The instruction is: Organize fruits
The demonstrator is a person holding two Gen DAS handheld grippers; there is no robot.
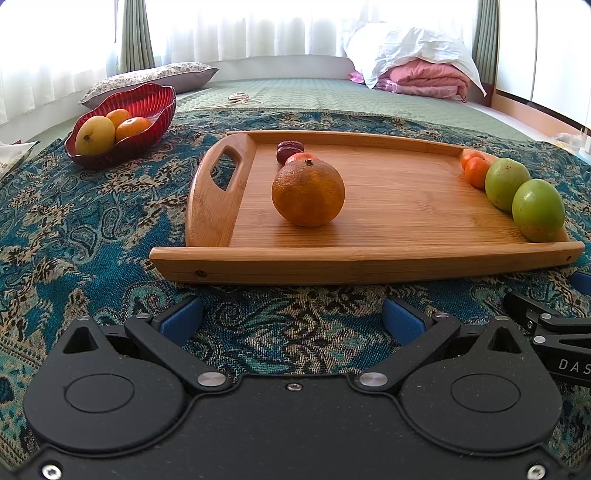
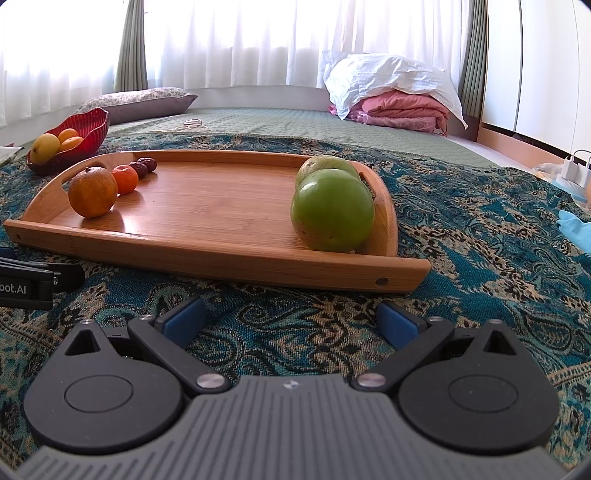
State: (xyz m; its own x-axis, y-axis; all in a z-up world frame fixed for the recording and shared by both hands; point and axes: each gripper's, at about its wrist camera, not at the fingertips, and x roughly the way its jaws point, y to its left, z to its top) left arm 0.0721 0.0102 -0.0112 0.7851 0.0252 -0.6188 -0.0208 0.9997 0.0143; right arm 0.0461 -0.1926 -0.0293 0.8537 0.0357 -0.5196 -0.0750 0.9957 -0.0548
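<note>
Red glass bowl (image 1: 147, 107) far left holds a yellow fruit and oranges, then the bamboo tray (image 1: 369, 258): big orange (image 1: 307, 192) left, two green fruits (image 1: 538, 210) along its right edge; left gripper (image 1: 291, 319) and right gripper (image 2: 291, 319) both spread wide, empty, just short of the tray

Ahead of my tool a teal paisley cloth (image 1: 74, 229), beyond it a green quilted mat (image 1: 314, 92), far left a floral pillow (image 1: 155, 75), far right folded pink bedding (image 1: 424, 79), white sunlit curtains (image 1: 240, 26) behind
</note>
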